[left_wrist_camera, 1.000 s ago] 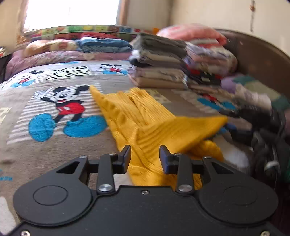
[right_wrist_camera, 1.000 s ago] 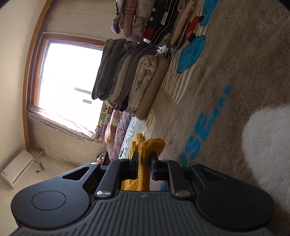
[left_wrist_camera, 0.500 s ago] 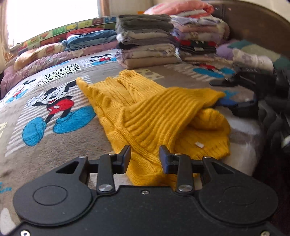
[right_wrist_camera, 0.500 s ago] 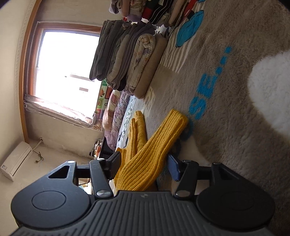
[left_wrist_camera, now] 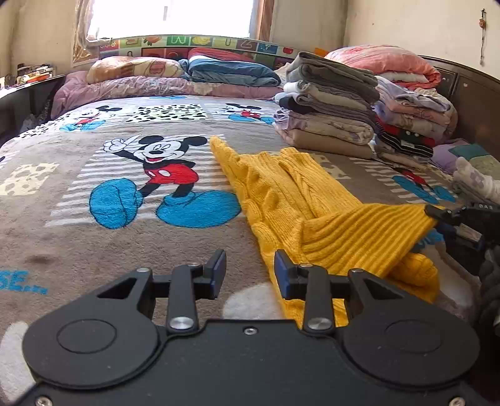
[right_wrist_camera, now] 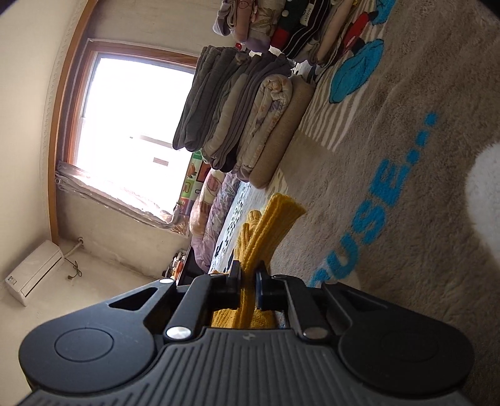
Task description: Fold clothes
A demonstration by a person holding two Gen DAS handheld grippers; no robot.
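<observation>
Lay just right of the parted, empty left gripper [left_wrist_camera: 250,270]: yellow knit sweater [left_wrist_camera: 281,187], long axis away, cuff clenched in right gripper [right_wrist_camera: 248,279].

My left gripper [left_wrist_camera: 250,273] hovers at the near edge of the bed [left_wrist_camera: 62,256], its fingers [left_wrist_camera: 218,270] apart, with the sweater [left_wrist_camera: 297,200] just to their right. The sweater lies on the bed's blanket [left_wrist_camera: 162,175], stretching from the near right edge toward the middle. My right gripper [right_wrist_camera: 248,282] comes in at the right edge, pinching a fold of the sweater. Behind the sweater, along the right side, stand two stacks of folded clothes [left_wrist_camera: 331,112], side by side. Pillows and bedding [left_wrist_camera: 134,70] lie along the far edge under the window [left_wrist_camera: 168,15].
</observation>
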